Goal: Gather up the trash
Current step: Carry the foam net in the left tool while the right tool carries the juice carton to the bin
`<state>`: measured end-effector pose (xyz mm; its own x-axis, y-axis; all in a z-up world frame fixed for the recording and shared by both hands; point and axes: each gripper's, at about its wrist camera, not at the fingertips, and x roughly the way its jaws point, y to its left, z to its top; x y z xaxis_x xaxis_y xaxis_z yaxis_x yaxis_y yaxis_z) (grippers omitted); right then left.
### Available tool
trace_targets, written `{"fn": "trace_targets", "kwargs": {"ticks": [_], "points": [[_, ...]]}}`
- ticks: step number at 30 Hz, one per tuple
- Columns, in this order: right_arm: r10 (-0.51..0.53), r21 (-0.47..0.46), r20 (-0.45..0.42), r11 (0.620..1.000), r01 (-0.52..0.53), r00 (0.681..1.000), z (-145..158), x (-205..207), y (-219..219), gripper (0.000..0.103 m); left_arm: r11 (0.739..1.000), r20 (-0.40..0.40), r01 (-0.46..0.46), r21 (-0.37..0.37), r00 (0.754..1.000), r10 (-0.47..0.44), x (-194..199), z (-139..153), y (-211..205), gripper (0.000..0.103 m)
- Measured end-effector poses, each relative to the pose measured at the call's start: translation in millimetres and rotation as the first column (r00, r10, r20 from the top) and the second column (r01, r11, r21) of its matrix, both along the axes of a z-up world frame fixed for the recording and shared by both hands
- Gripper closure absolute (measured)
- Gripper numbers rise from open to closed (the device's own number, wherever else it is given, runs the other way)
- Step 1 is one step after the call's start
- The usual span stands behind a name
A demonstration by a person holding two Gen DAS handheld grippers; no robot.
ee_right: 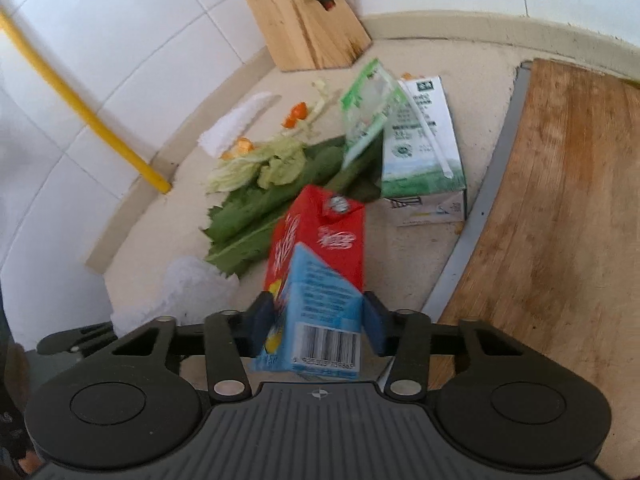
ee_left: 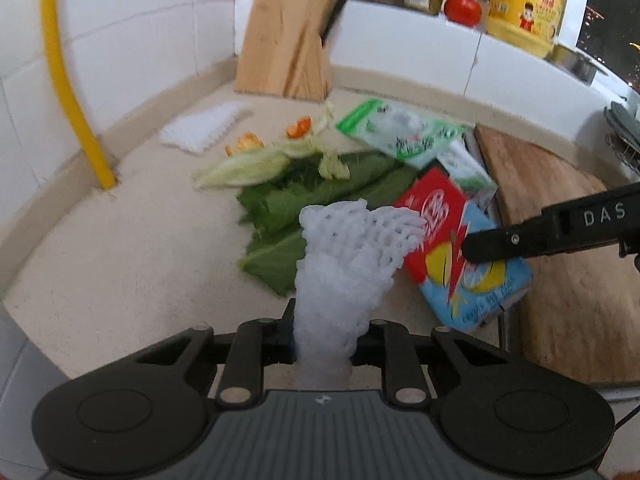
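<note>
Softly webbed foam netting [ee_left: 344, 256], boxy glossy carton [ee_right: 320, 276]

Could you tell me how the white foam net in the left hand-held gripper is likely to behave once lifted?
The white foam net probably flops: its free end already bends sideways above the left hand-held gripper. Its open mesh suggests it is very light and squashes easily, so it should not slip.
</note>
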<state>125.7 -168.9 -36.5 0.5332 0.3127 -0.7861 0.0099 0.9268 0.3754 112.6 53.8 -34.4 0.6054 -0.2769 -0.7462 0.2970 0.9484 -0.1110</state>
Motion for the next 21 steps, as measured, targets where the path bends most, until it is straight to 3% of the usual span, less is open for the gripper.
{"fn": "trace_targets", "kwargs": {"ticks": [11, 21], "points": [[0.056, 0.012, 0.08, 0.998, -0.057, 0.995, 29.4, -18.4, 23.2, 0.056, 0.999, 0.078, -0.036, -0.002, 0.996, 0.036, -30.8, 27.6, 11.2, 0.087], [0.134, 0.024, 0.113, 0.99, -0.138, 0.984, 39.0, -27.6, 57.5, 0.056, 0.992, 0.113, -0.128, 0.007, 0.986, 0.126, -58.7, 37.2, 43.1, 0.087]]}}
